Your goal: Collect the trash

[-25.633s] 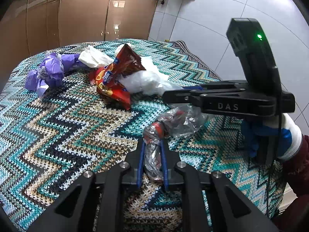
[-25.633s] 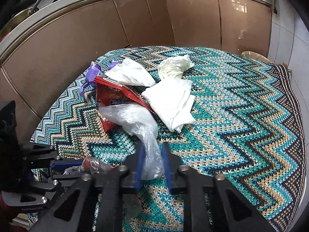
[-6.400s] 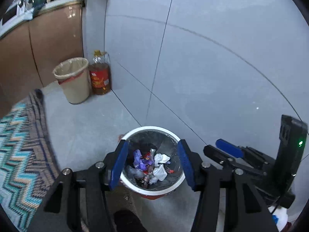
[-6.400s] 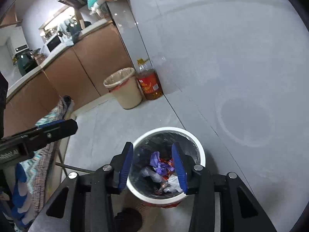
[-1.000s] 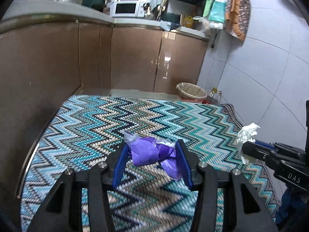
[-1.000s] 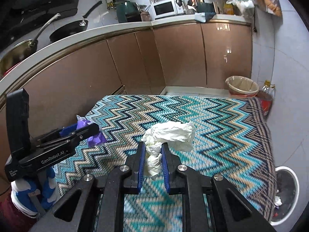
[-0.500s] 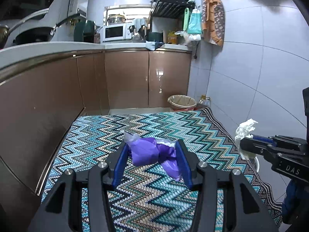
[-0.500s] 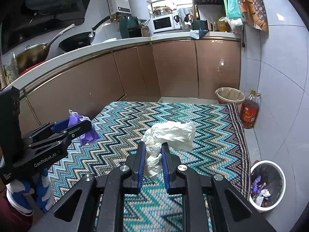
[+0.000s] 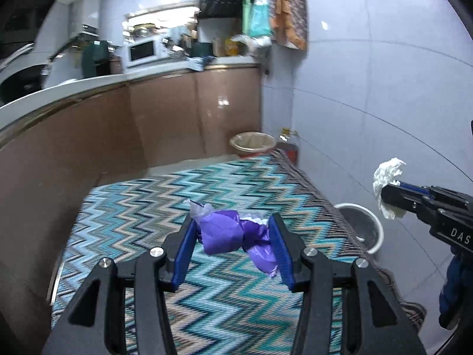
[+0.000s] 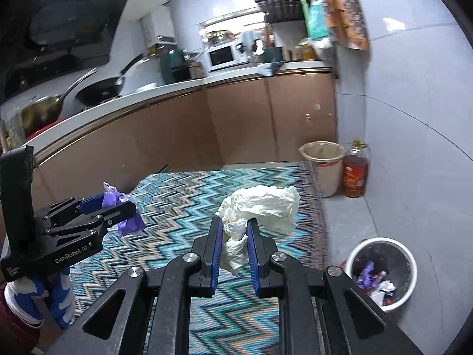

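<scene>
Pale grey wall tiles (image 10: 414,94) fill the right of both views, and brown kitchen cabinets under a white worktop (image 10: 236,80) curve across the upper left. Below them a counter draped in a teal, blue and beige zigzag knitted cloth (image 9: 153,207) takes up the lower centre. At the lower right of the right wrist view a round white trash bin (image 10: 381,269) stands on the floor with purple and white scraps inside; a beige lined bin (image 10: 322,162) and an amber bottle with a red label (image 10: 354,174) sit further up, by the cabinets.

Writing reads "GenRobot.AI" on the left tool (image 10: 118,204) at the left of the right wrist view, and "DAS" on the right tool (image 9: 387,192) at the right edge of the left wrist view.

Seen from its own camera, the left tool (image 9: 233,236) stands partly apart, its blue pads clamped on a crumpled purple plastic wrapper (image 9: 224,233) held above the cloth. The right tool (image 10: 233,242) is nearly together, pinching a crumpled white paper napkin (image 10: 260,204) that bulges above the pads.
</scene>
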A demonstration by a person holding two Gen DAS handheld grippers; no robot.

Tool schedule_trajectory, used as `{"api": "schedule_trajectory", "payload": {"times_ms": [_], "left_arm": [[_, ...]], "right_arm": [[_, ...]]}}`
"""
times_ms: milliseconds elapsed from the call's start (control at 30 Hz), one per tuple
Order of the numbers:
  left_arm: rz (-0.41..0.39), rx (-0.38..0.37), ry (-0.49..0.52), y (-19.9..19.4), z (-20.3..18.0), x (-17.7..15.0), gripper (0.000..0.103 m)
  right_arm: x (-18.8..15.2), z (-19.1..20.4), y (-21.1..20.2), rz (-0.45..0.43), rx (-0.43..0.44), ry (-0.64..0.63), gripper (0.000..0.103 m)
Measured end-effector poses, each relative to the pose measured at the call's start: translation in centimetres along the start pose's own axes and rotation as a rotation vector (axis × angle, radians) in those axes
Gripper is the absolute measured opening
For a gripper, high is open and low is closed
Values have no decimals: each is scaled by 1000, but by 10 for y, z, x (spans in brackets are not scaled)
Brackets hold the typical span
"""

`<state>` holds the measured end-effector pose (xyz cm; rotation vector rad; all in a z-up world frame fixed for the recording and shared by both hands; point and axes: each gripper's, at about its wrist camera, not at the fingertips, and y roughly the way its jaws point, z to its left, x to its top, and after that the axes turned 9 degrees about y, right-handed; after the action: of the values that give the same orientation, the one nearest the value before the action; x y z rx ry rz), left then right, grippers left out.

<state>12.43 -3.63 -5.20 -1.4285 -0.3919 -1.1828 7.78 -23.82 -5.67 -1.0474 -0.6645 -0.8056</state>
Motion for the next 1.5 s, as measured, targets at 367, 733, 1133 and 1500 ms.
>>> {"api": "schedule_trajectory", "payload": {"times_ms": [367,733,1133,1500], "left_arm": [[103,-244,146,120,-129,63,47],[214,-381,142,251,-220,95,49],[268,-437,86,306,-253,98,63],[220,-402,61,266,-225,101,64]], "right_arm": [[0,-149,-10,2,-200,171,17],[0,-268,34,101,-325,243,18],[-14,-325,74,178,-375,298,36],[-8,-309,47,135,-389,309,48]]}}
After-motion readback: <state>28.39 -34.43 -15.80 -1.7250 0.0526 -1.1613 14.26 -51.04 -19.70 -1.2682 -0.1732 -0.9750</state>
